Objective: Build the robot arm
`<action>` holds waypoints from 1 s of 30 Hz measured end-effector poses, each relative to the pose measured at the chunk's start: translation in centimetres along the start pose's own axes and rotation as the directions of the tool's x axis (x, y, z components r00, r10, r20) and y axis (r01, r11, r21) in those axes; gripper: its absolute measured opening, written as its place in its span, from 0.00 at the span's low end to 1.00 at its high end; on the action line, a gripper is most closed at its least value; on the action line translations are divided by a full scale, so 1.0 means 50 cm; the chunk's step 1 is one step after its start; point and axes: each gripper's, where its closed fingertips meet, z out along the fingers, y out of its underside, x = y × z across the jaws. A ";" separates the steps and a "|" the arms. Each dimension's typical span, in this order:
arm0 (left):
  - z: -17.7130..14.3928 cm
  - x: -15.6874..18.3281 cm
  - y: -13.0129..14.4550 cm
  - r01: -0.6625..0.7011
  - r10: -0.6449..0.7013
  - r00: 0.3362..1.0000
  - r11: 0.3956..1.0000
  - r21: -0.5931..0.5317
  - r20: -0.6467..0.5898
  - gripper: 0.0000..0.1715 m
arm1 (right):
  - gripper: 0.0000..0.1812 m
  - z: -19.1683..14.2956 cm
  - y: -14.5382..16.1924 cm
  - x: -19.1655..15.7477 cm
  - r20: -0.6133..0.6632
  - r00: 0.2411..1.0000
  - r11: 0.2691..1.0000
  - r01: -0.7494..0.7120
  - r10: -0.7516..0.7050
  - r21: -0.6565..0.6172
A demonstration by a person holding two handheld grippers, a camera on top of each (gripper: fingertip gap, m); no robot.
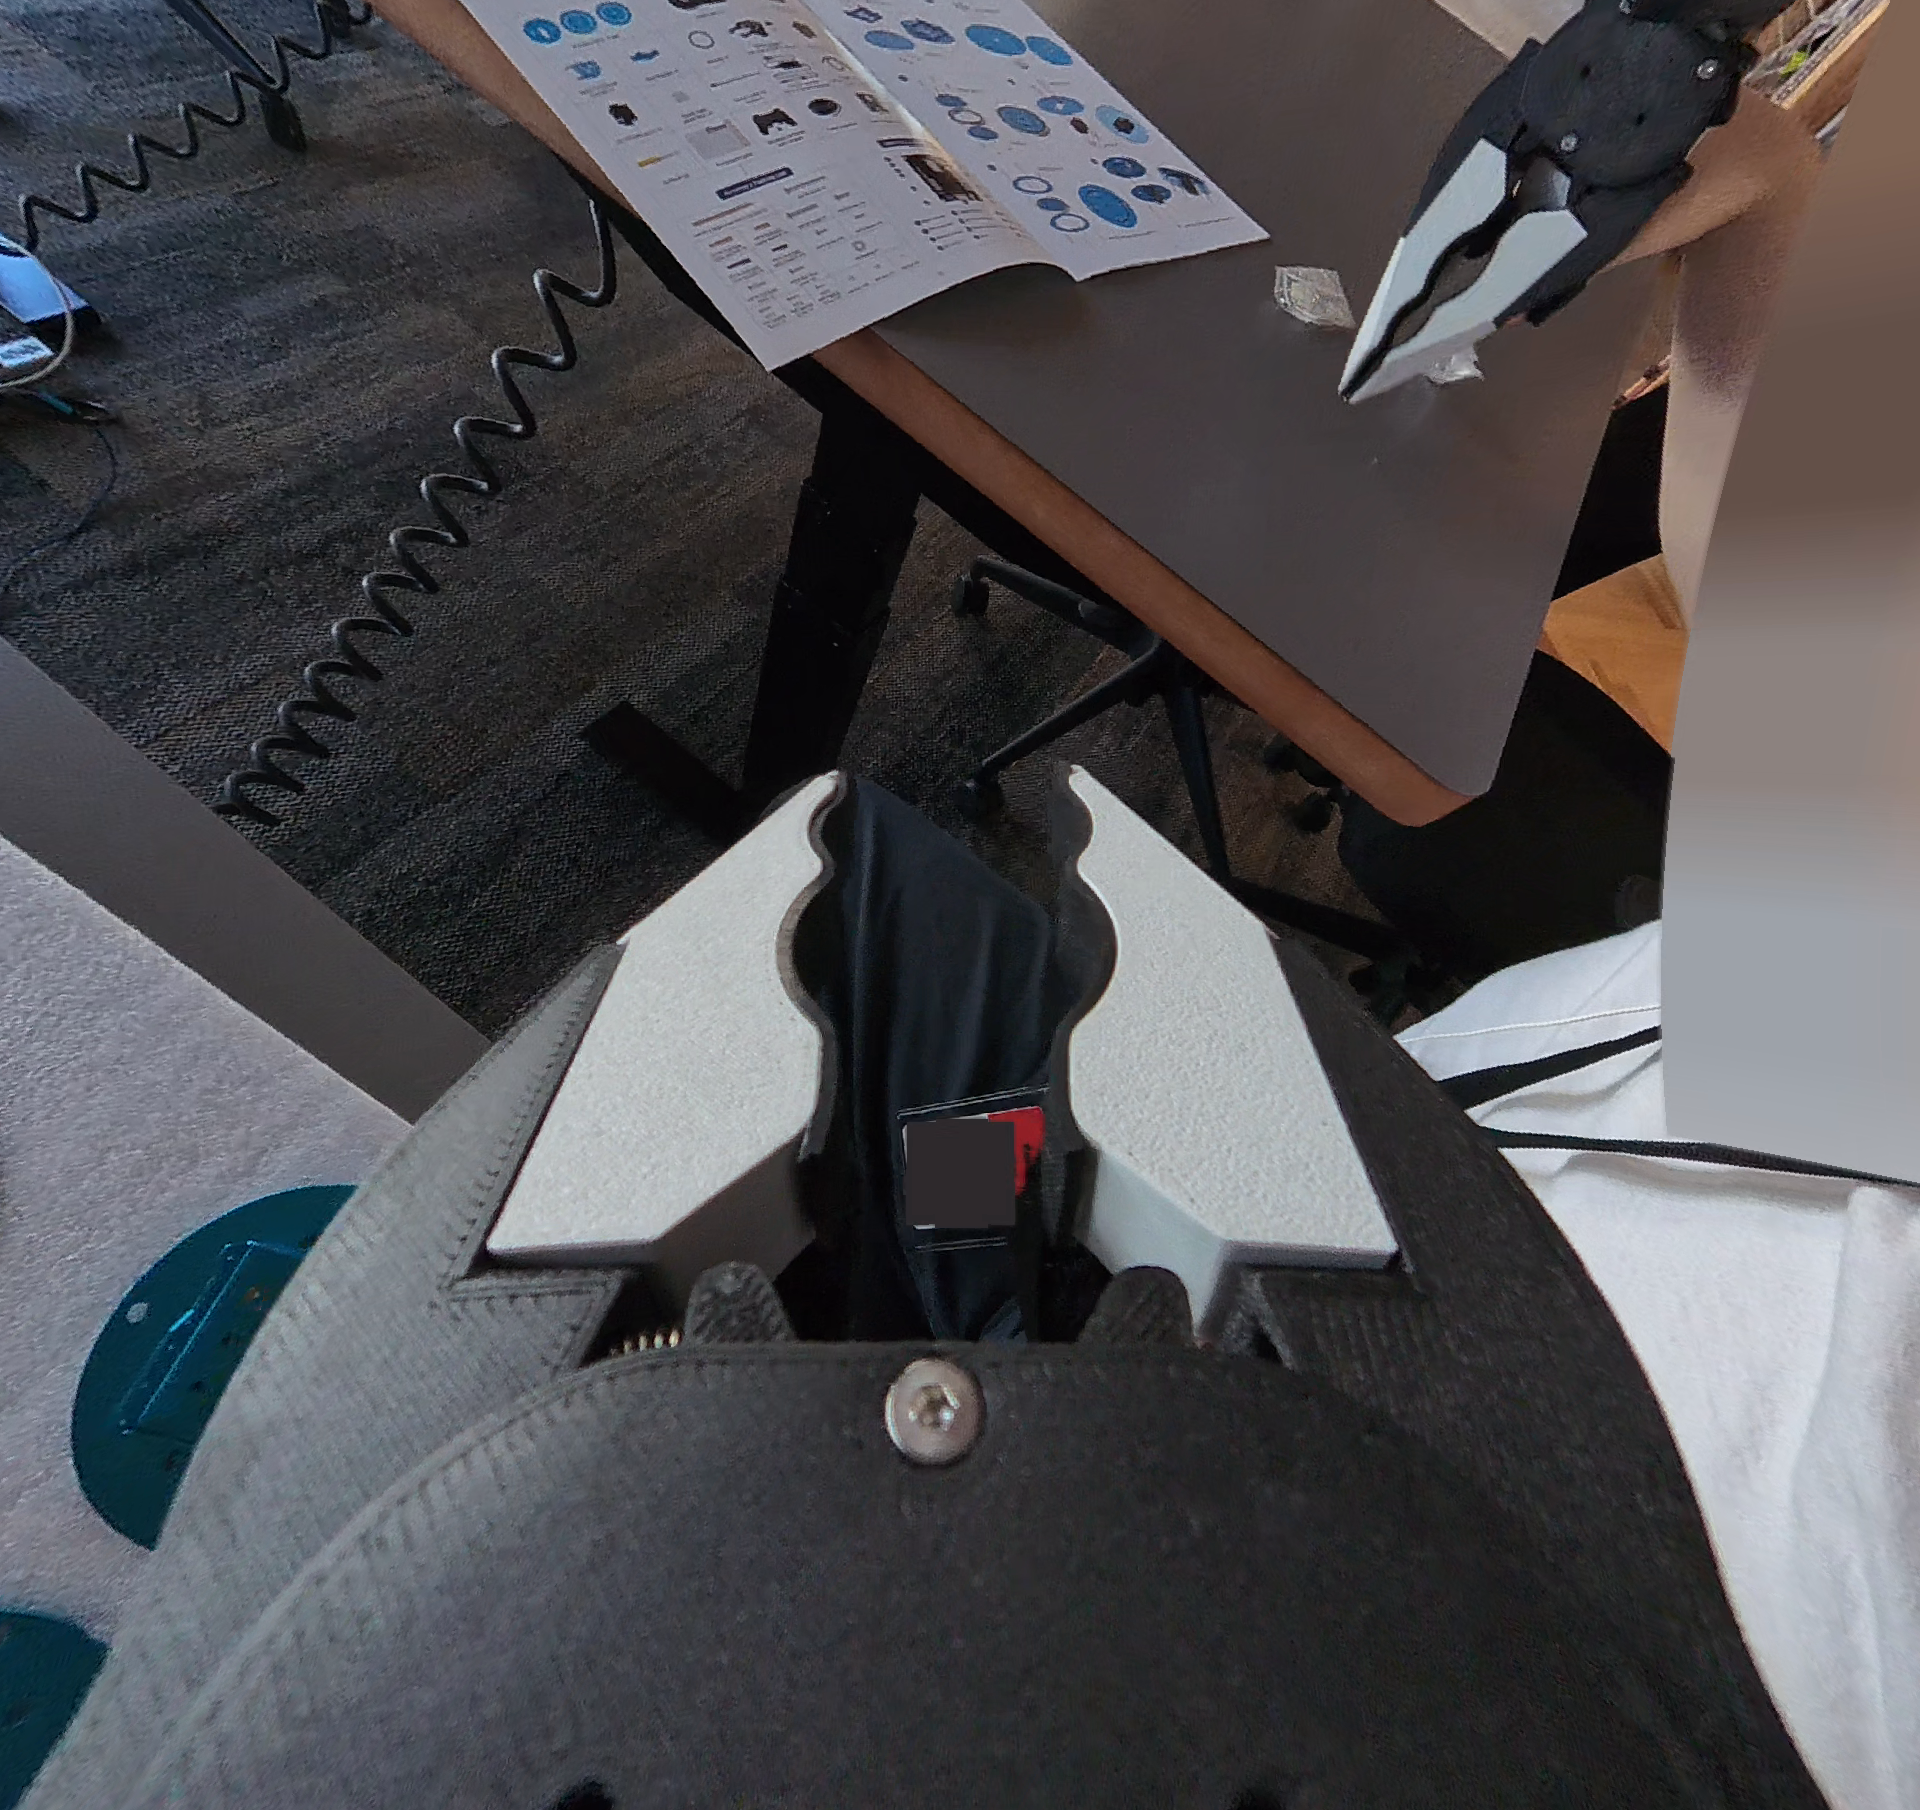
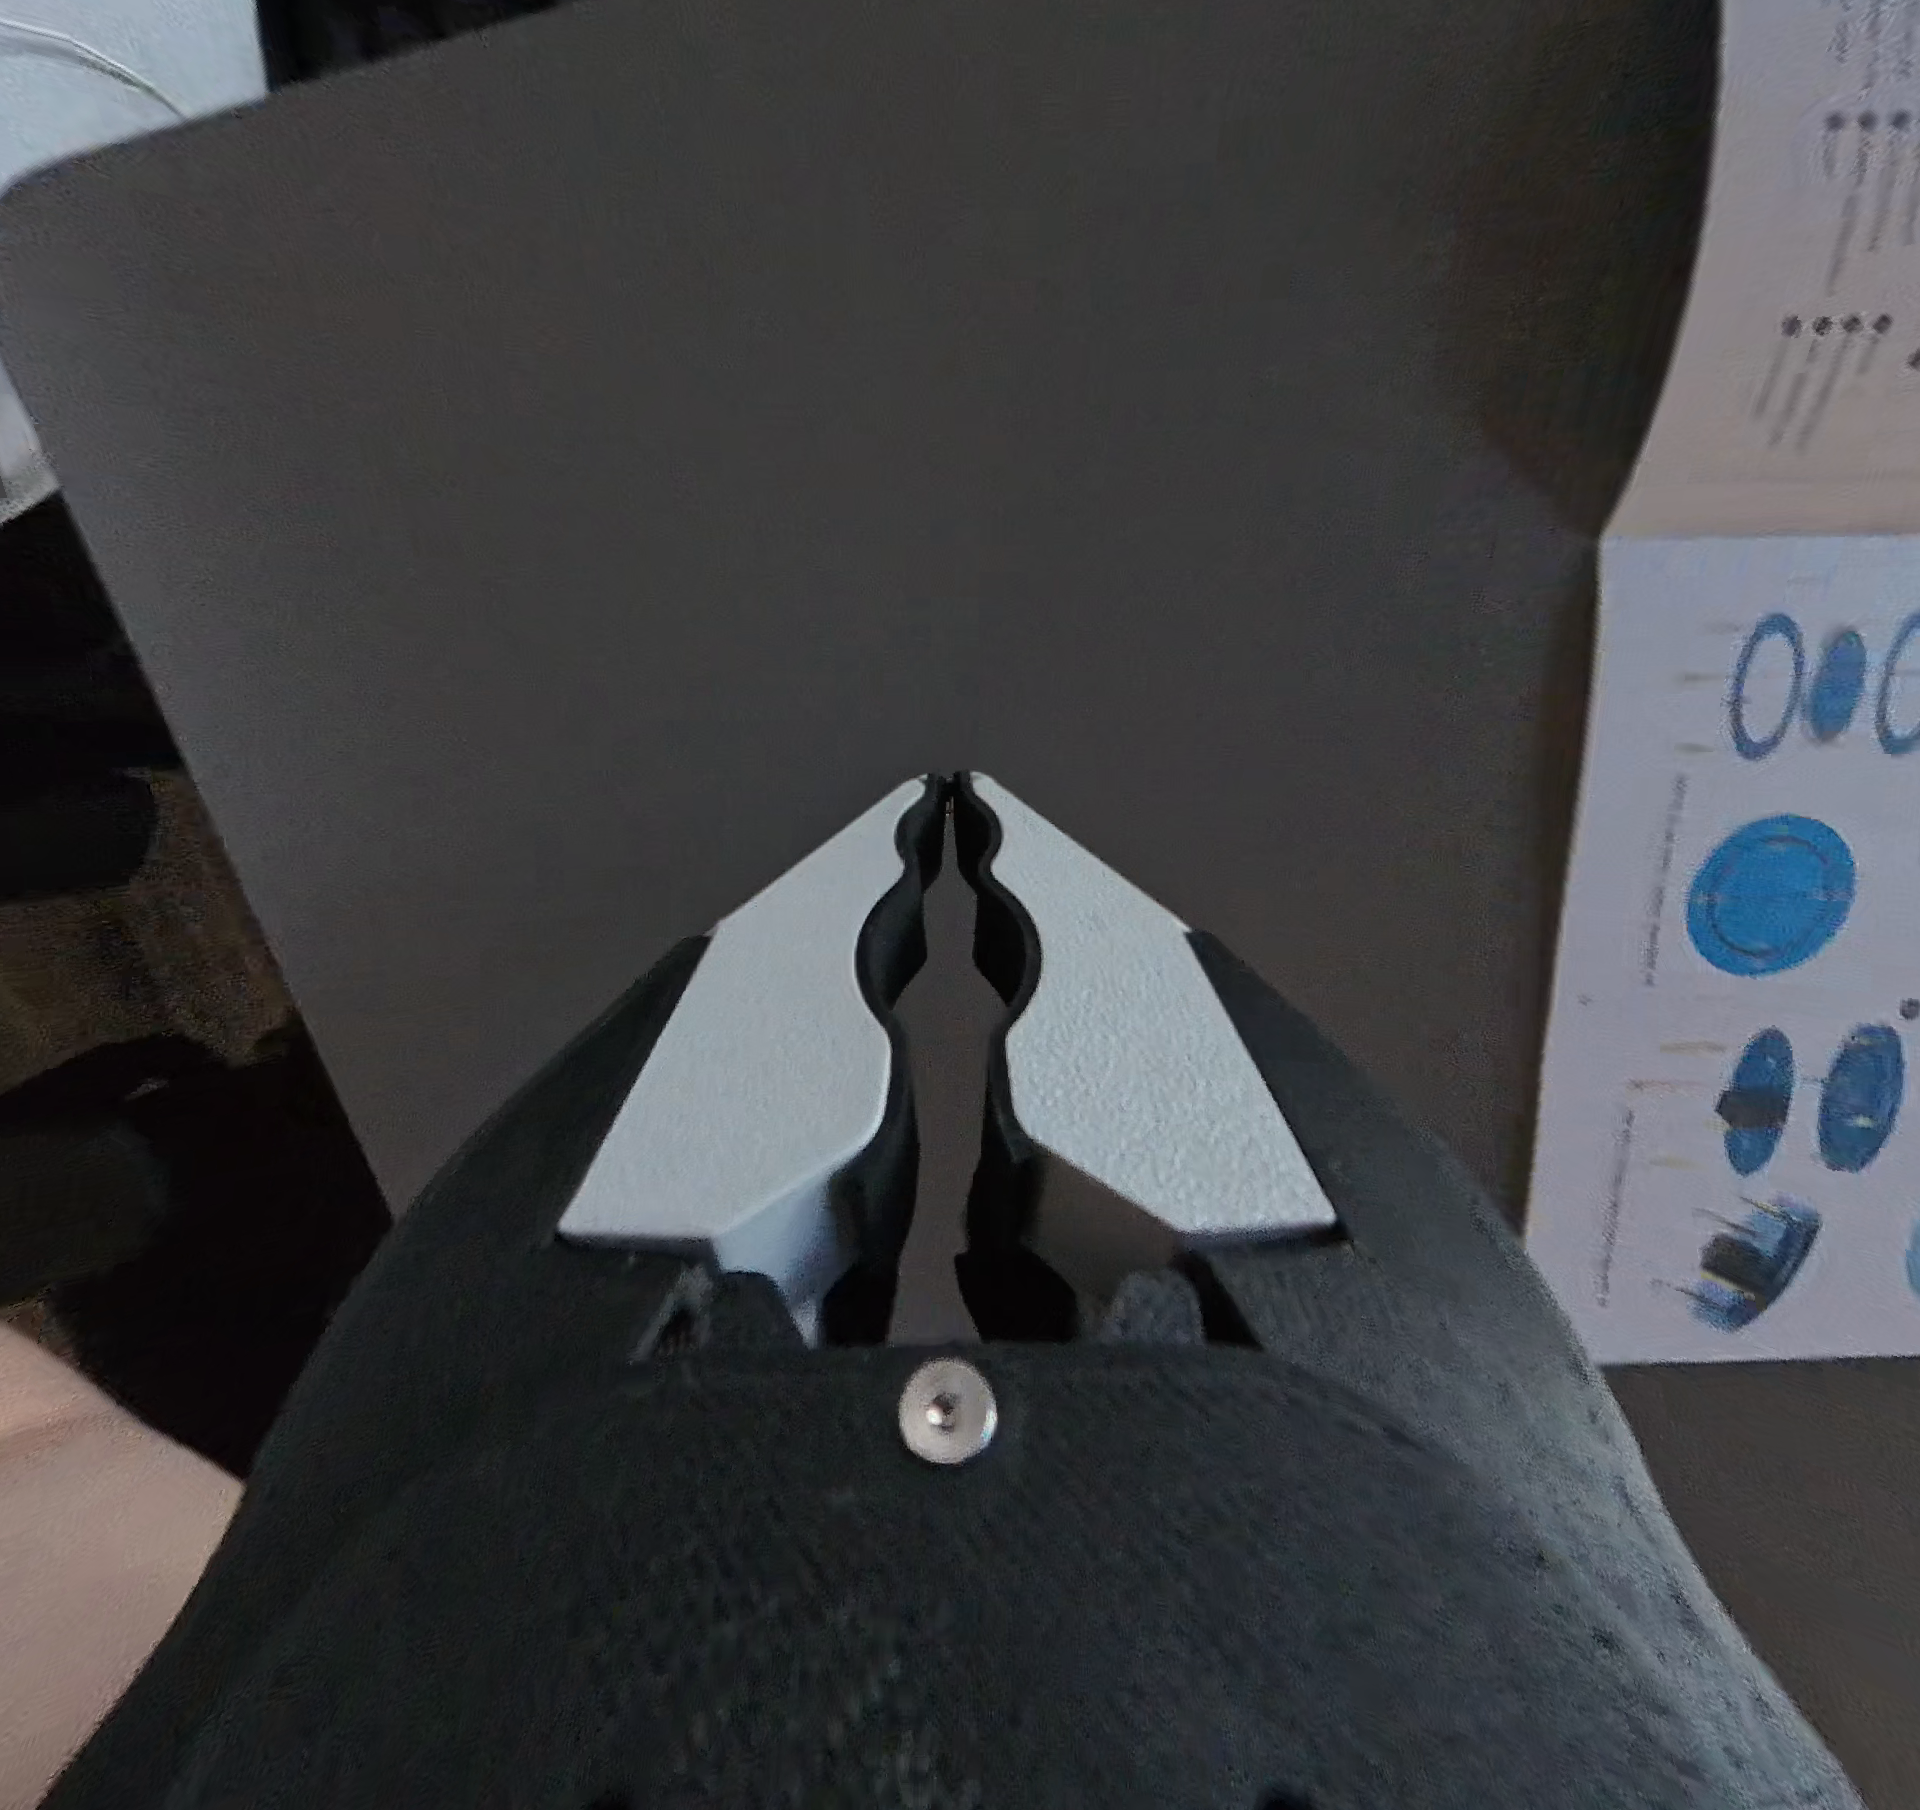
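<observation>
Closing state, right: the right gripper [image 2: 951, 778] has its fingers pressed together at the tips. A dark speck sits in the seam, too small to tell whether anything is pinched.
Right surroundings: the tips are low over the bare worktop [image 2: 727, 358]. In the left wrist view a clear plastic scrap [image 1: 1455, 370] lies just beside them, and a small clear packet [image 1: 1311, 293] sits near it at 1 o'clock.
Left state: the left gripper [image 1: 956, 794] has its fingers spread and holds nothing. It is off the worktop's edge, over dark cloth [image 1: 935, 981].
Handling judgement: the scrap looks thin, crinkly and slippery, so only the very tips would catch it.
Fingers: white, grainy faces with black wavy inner pads, on ribbed black bodies.
Worktop: matte dark grey, with a rounded wooden edge.
Booklet [image 1: 831, 119]: open flat at 12 o'clock, white pages with blue round pictures.
Farther out: a black coiled cable [image 1: 436, 513] hangs at 10 o'clock over grey carpet [image 1: 312, 254], and teal discs [image 1: 156, 1365] lie at 8 o'clock.
</observation>
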 end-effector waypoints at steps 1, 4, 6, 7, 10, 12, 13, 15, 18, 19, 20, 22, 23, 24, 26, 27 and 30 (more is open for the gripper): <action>0.000 0.001 0.004 -0.001 0.001 1.000 1.000 -0.005 -0.004 0.21 | 0.00 0.007 -0.016 -0.023 0.021 1.000 1.000 0.020 -0.020 0.003; -0.006 0.002 0.019 -0.012 0.012 1.000 1.000 -0.015 0.004 0.21 | 0.00 0.032 -0.039 -0.059 0.041 0.998 0.999 0.042 -0.041 -0.026; -0.017 0.007 0.024 -0.014 0.014 1.000 1.000 -0.004 0.002 0.21 | 0.00 0.047 -0.033 -0.065 0.033 0.998 0.994 0.061 -0.058 -0.086; -0.023 0.011 0.026 -0.010 0.010 1.000 1.000 0.006 -0.003 0.21 | 0.00 0.053 -0.033 -0.068 0.037 0.998 0.993 0.059 -0.056 -0.100; -0.045 0.023 0.040 -0.001 0.001 1.000 1.000 0.021 -0.007 0.21 | 0.00 0.063 -0.028 -0.068 0.029 0.998 0.989 0.061 -0.058 -0.138; -0.062 0.028 0.051 -0.005 0.004 1.000 1.000 0.025 0.010 0.21 | 0.00 0.066 -0.026 -0.074 0.033 0.997 0.986 0.070 -0.065 -0.152; -0.072 0.031 0.056 -0.005 0.005 1.000 1.000 0.029 0.018 0.21 | 0.00 0.068 -0.022 -0.076 0.033 0.997 0.984 0.073 -0.069 -0.164; -0.093 0.036 0.062 -0.004 0.003 1.000 0.999 0.046 0.030 0.21 | 0.00 0.073 -0.013 -0.073 0.021 0.997 0.980 0.075 -0.073 -0.186; -0.122 0.040 0.065 -0.004 0.000 0.999 0.997 0.075 0.047 0.21 | 0.05 0.073 -0.018 -0.071 0.008 0.998 0.988 0.063 -0.063 -0.139; -0.130 0.042 0.066 -0.003 -0.001 0.999 0.997 0.082 0.051 0.21 | 0.09 0.070 -0.019 -0.071 0.004 0.999 0.992 0.053 -0.053 -0.118; -0.138 0.044 0.067 -0.005 0.000 0.998 0.996 0.087 0.055 0.21 | 0.11 0.064 -0.024 -0.071 -0.011 0.999 0.996 0.040 -0.041 -0.078; -0.153 0.047 0.070 -0.013 0.006 0.998 0.995 0.095 0.067 0.21 | 0.11 0.039 -0.023 -0.065 -0.083 0.997 1.000 0.001 -0.001 0.000; -0.161 0.049 0.072 -0.017 0.010 0.997 0.995 0.101 0.072 0.21 | 0.11 0.024 -0.013 -0.063 -0.131 0.991 0.999 -0.022 0.026 0.036; -0.169 0.050 0.073 -0.020 0.012 0.997 0.994 0.108 0.077 0.21 | 0.11 0.011 -0.001 -0.062 -0.175 0.983 0.996 -0.045 0.058 0.081; -0.182 0.047 0.078 -0.018 0.008 0.996 0.993 0.119 0.086 0.21 | 0.10 -0.007 0.035 -0.062 -0.235 0.961 0.981 -0.107 0.143 0.162; -0.188 0.045 0.080 -0.014 0.003 0.996 0.992 0.123 0.087 0.21 | 0.10 -0.014 0.050 -0.059 -0.256 0.946 0.966 -0.146 0.200 0.213; -0.198 0.040 0.080 -0.001 -0.011 0.996 0.990 0.139 0.085 0.21 | 0.10 -0.027 0.075 -0.054 -0.231 0.881 0.870 -0.305 0.412 0.387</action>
